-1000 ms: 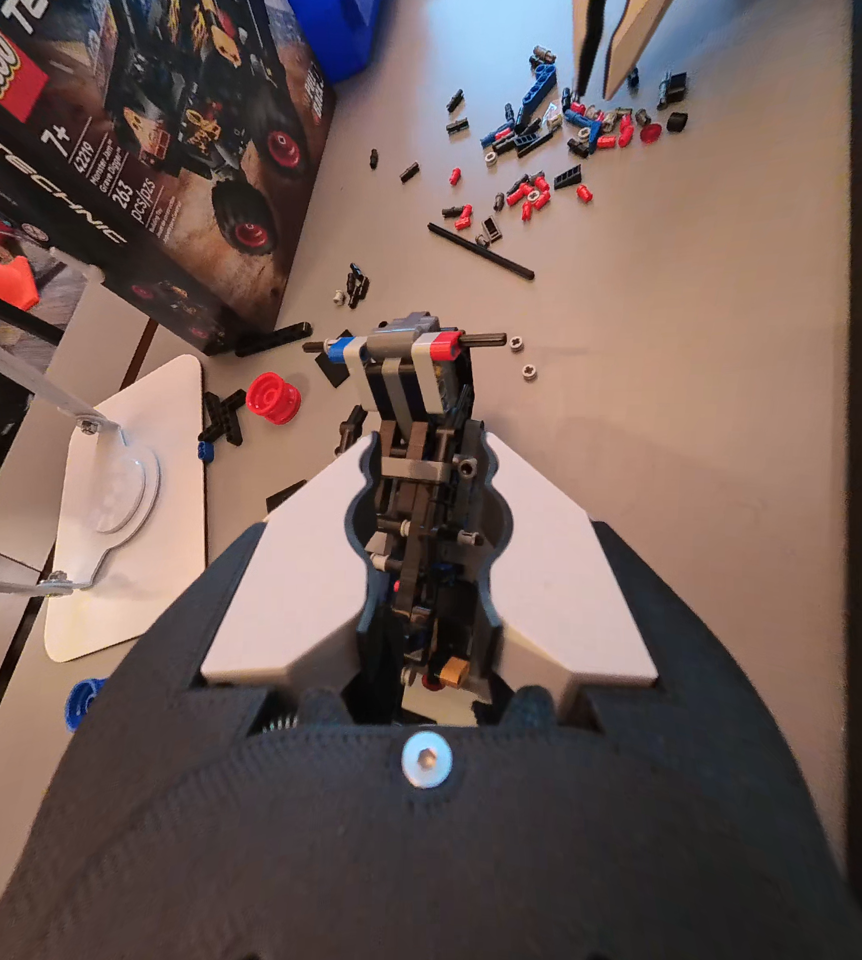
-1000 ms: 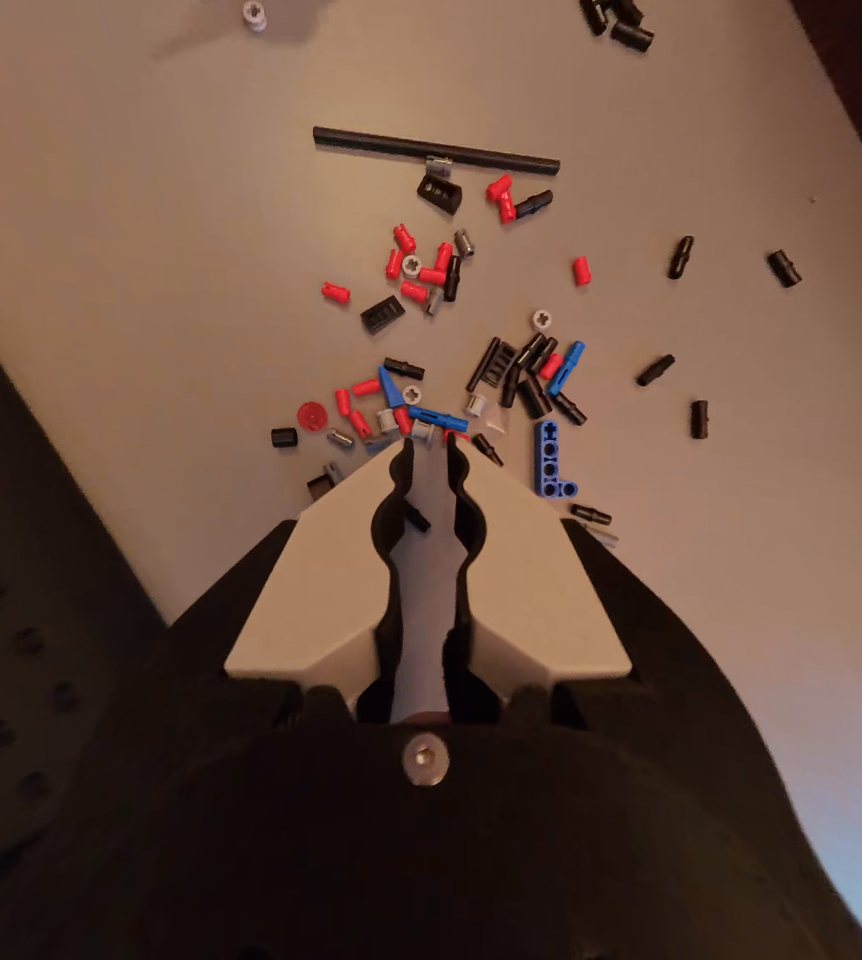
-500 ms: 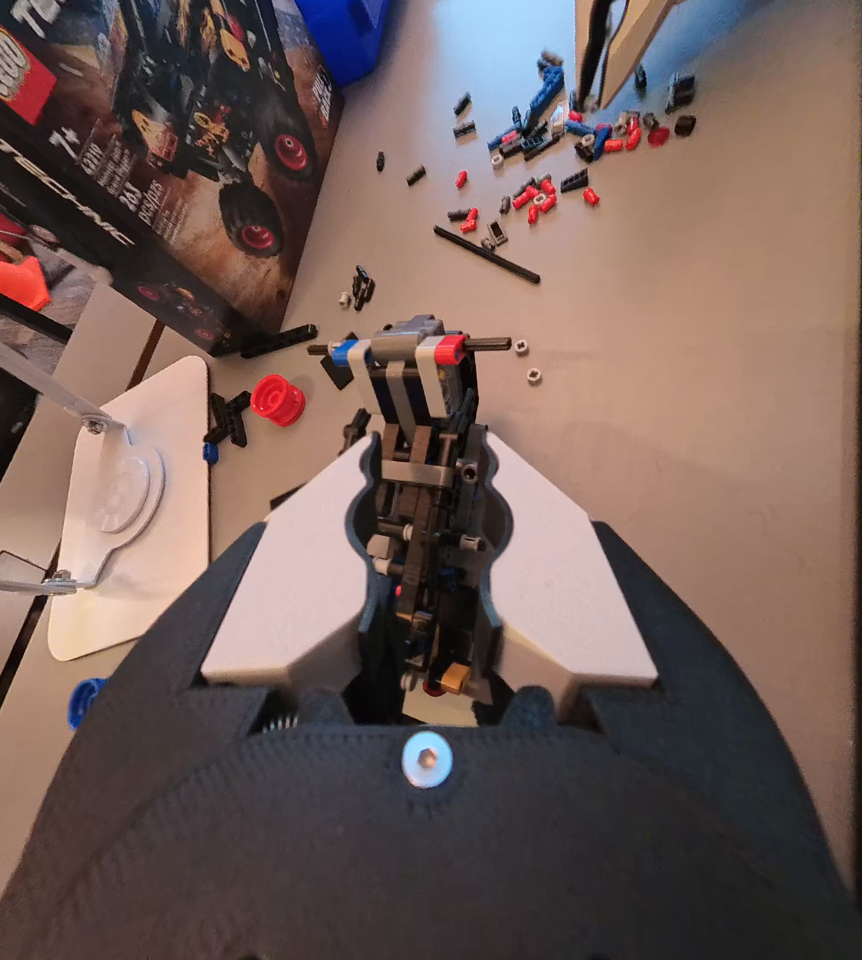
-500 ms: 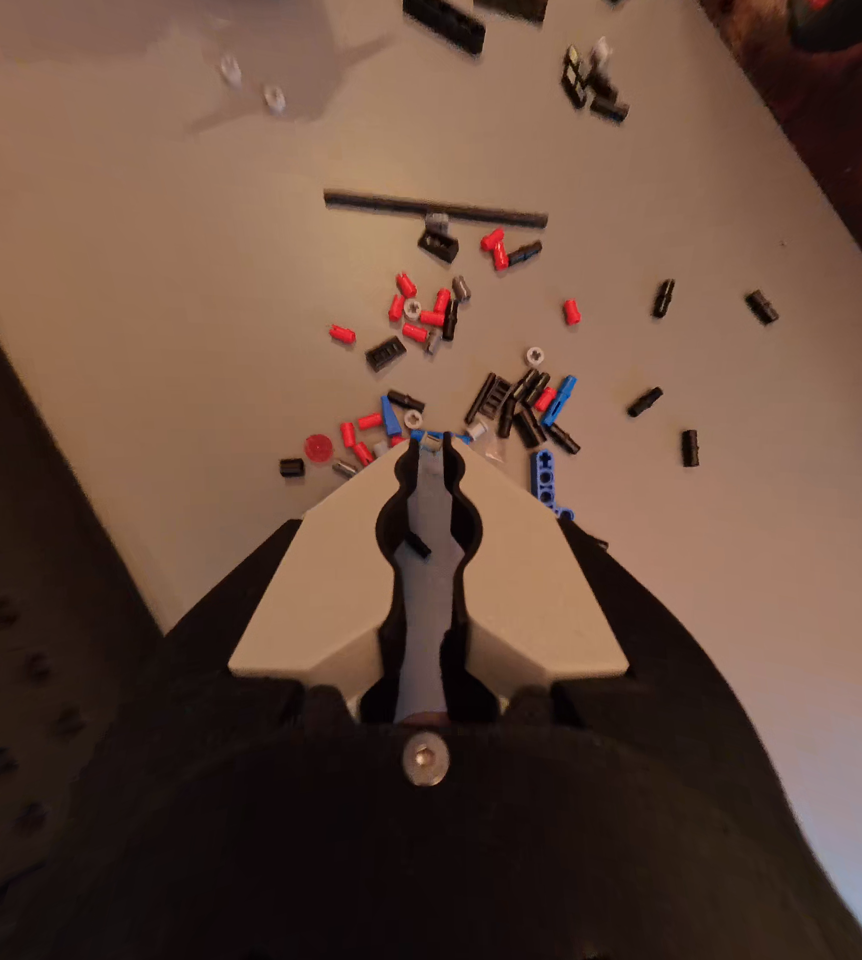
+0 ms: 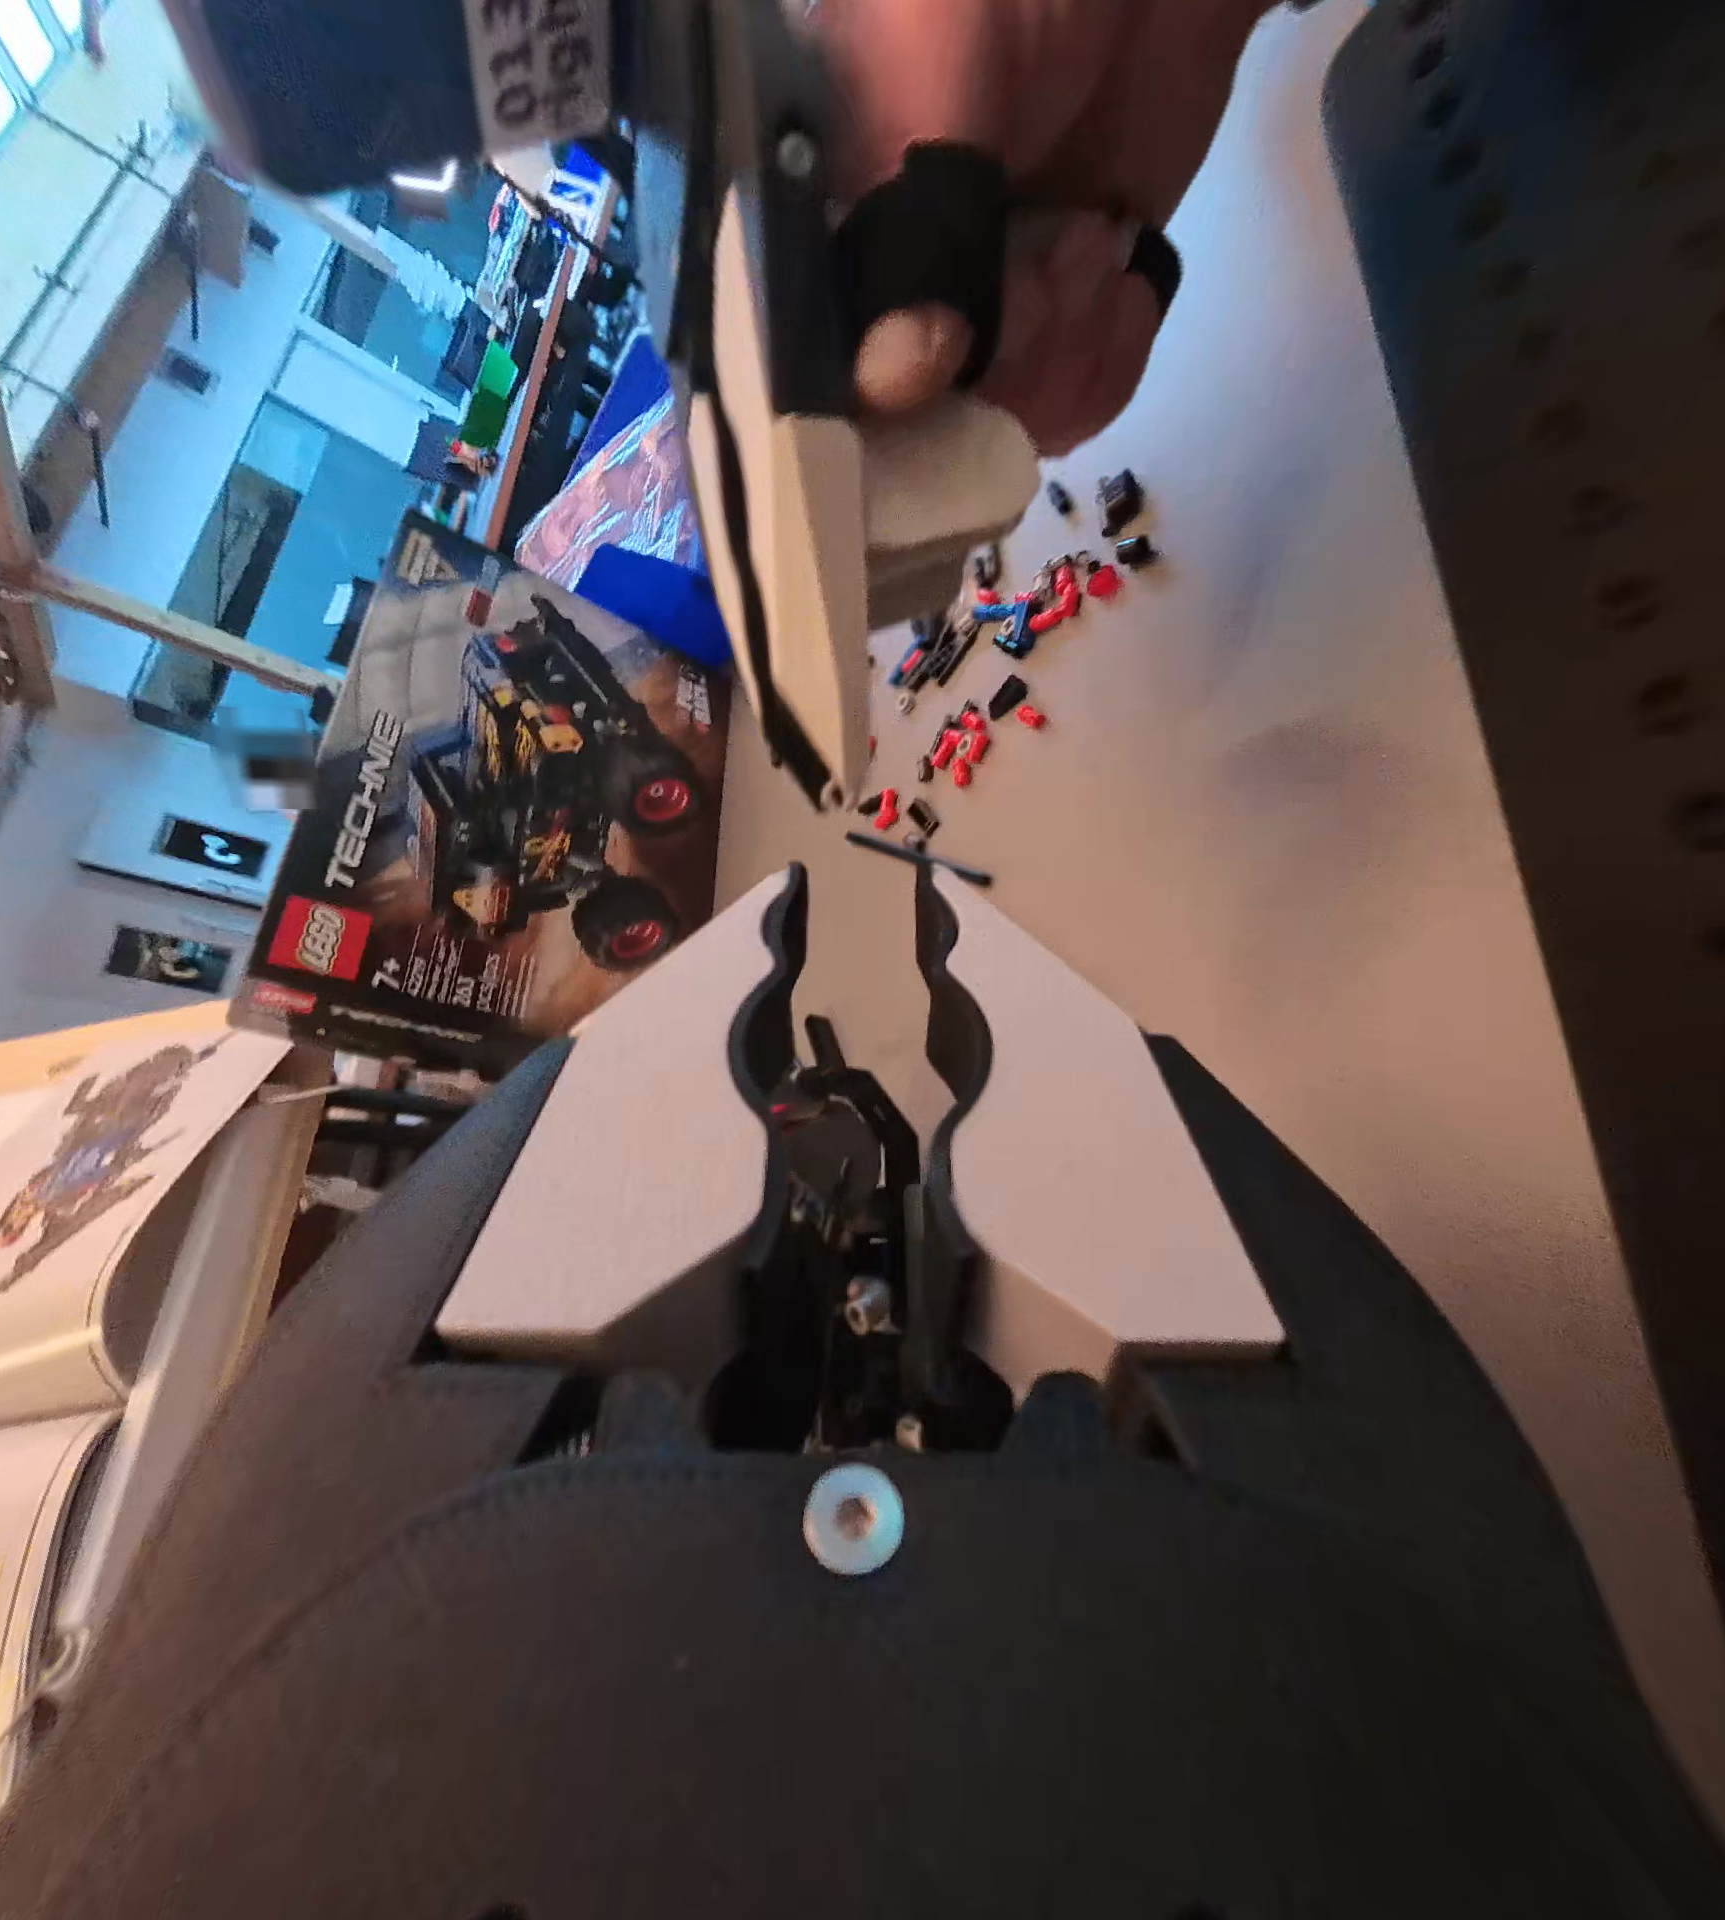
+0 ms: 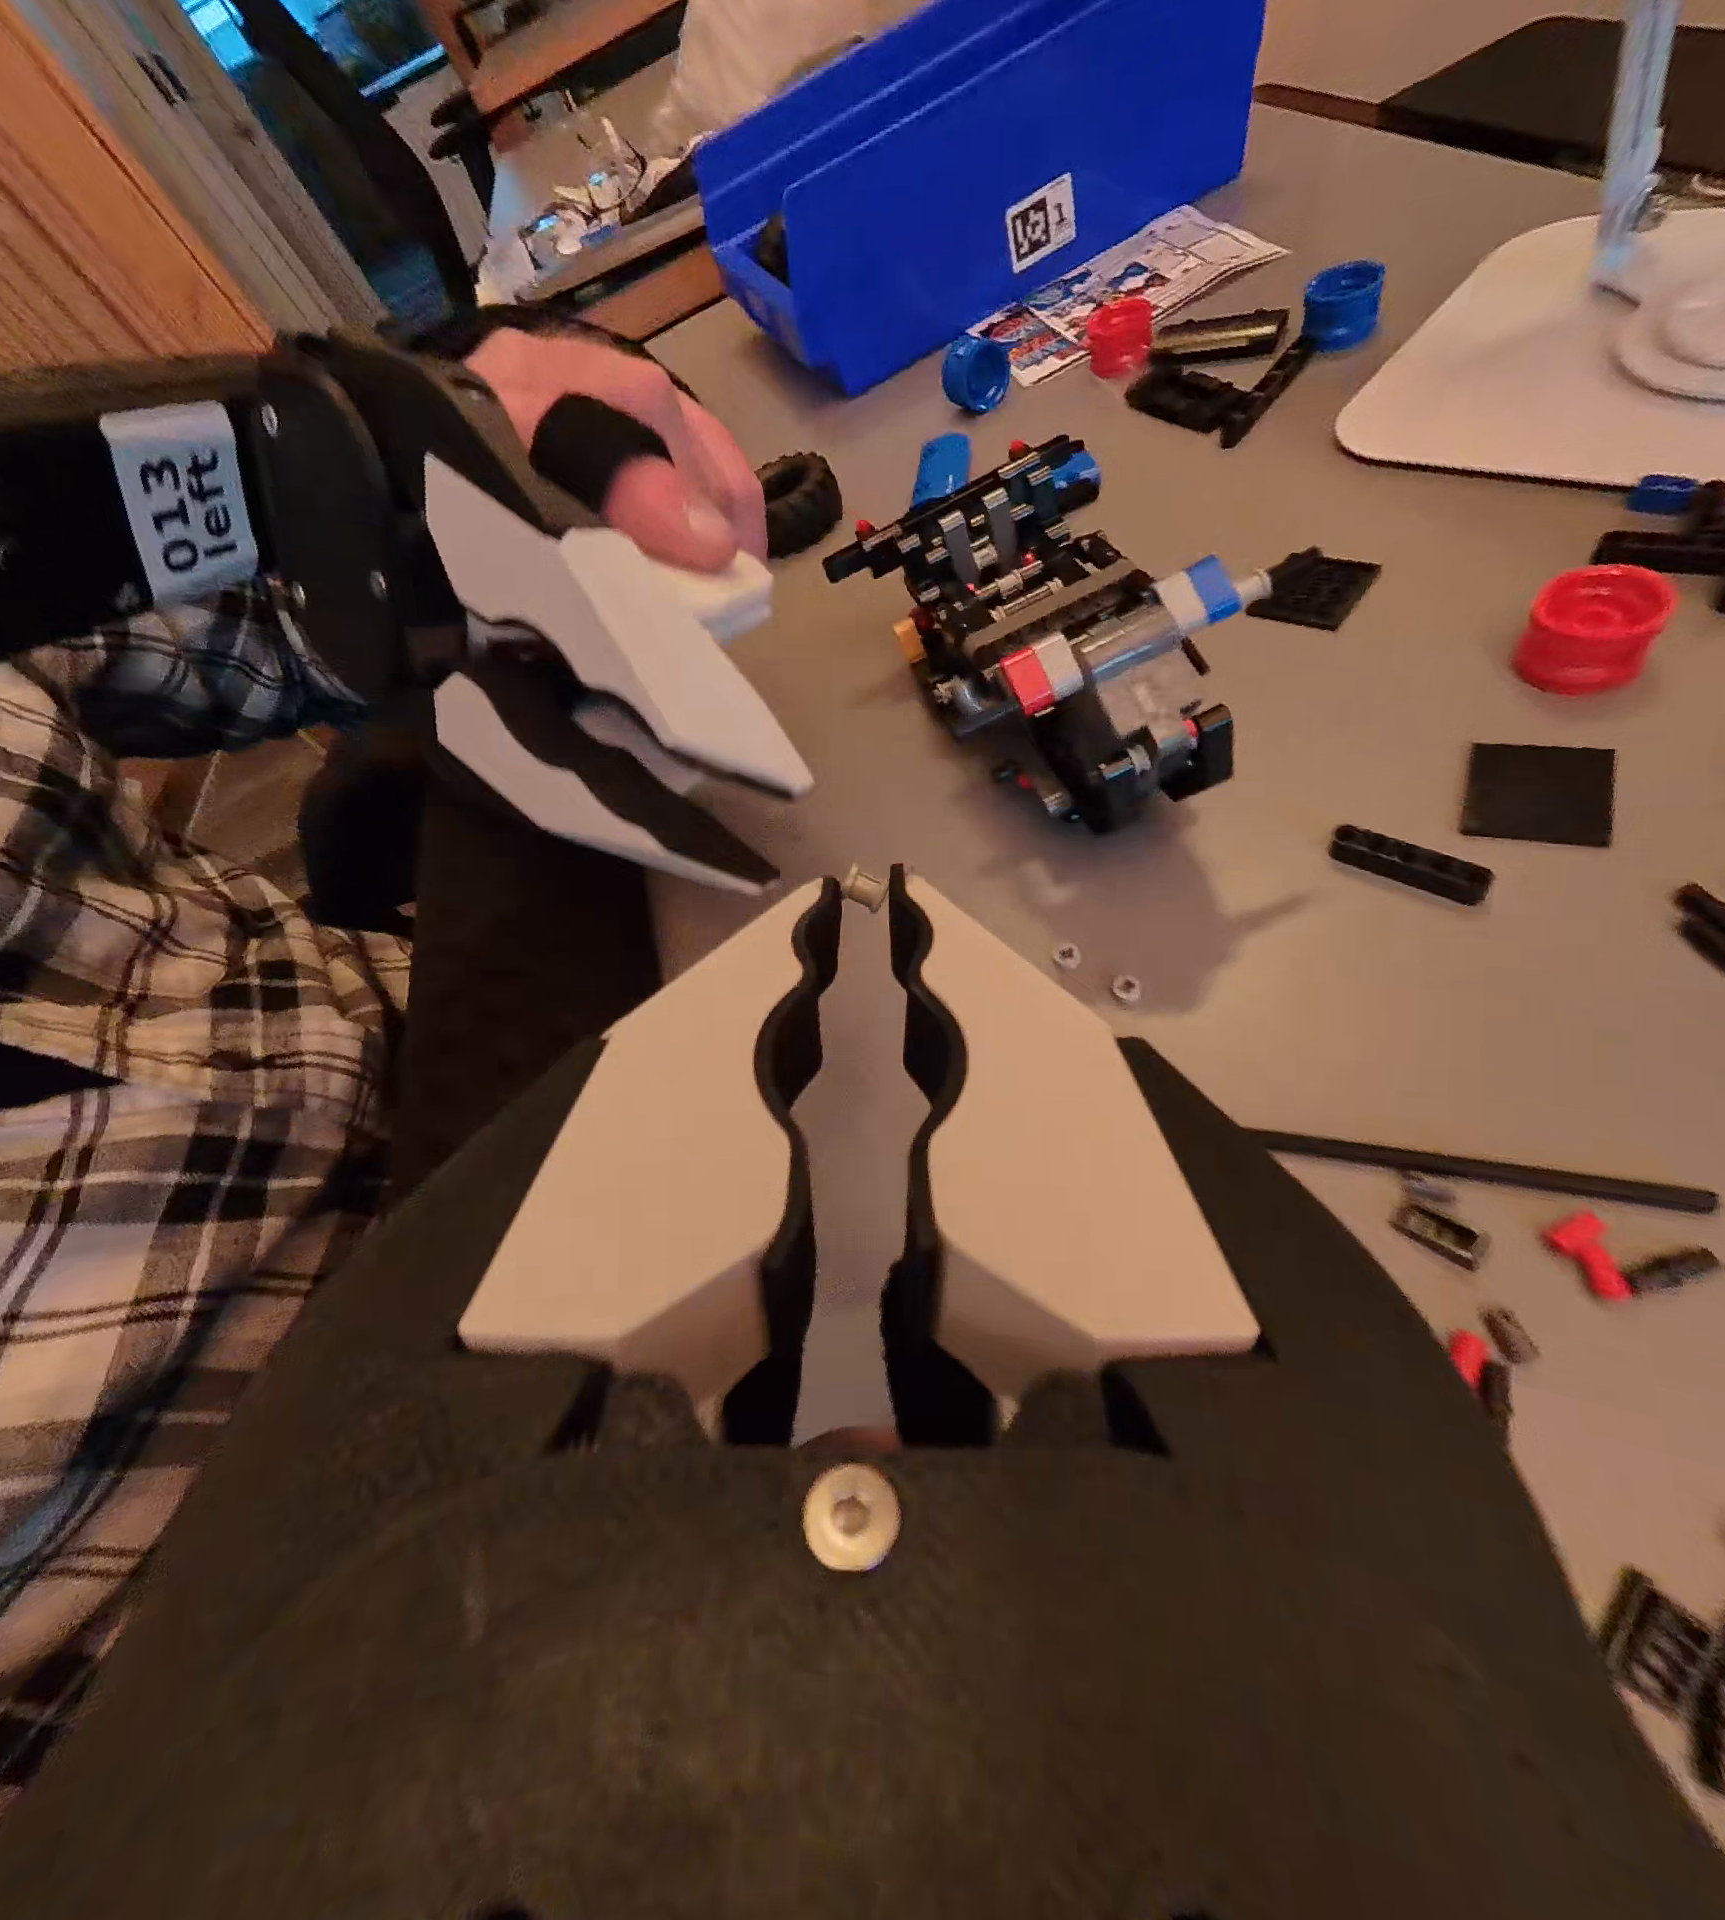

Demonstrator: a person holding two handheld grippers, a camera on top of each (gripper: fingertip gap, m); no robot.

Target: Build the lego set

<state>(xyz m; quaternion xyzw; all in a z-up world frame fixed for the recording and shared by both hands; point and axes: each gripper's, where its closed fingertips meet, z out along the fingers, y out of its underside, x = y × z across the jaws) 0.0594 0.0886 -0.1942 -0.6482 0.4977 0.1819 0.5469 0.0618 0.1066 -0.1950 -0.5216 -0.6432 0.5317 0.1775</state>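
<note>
Plainly, the weak spot is the grip: the right tongs [image 6: 863,894] are clenched on a small pale bush [image 6: 865,886], but only by their very tips, with nearly all of the piece standing proud. Any twist or sideways nudge could squirt it out. The tips hang right at the near edge of the bench [image 6: 1305,987], above a plaid shirt [image 6: 110,1039], so a dropped bush would likely fall into the lap or onto the floor. The left tongs [image 6: 785,836] sit just beside those tips with their jaws parted. Nothing appears held between them, although the left wrist view shows a dark blurred shape deep in the gap that I cannot identify. With the two sets of tips so close, a clumsy pass or a bump could knock the bush loose. The half-built model [image 6: 1055,655] rests on the bench, well apart from both tongs and steadied by nothing. Pressing the bush onto it like that would probably skid it or tip it, perhaps into the red wheel hub [image 6: 1596,629] or the loose black beam [image 6: 1409,862] nearby.
</note>
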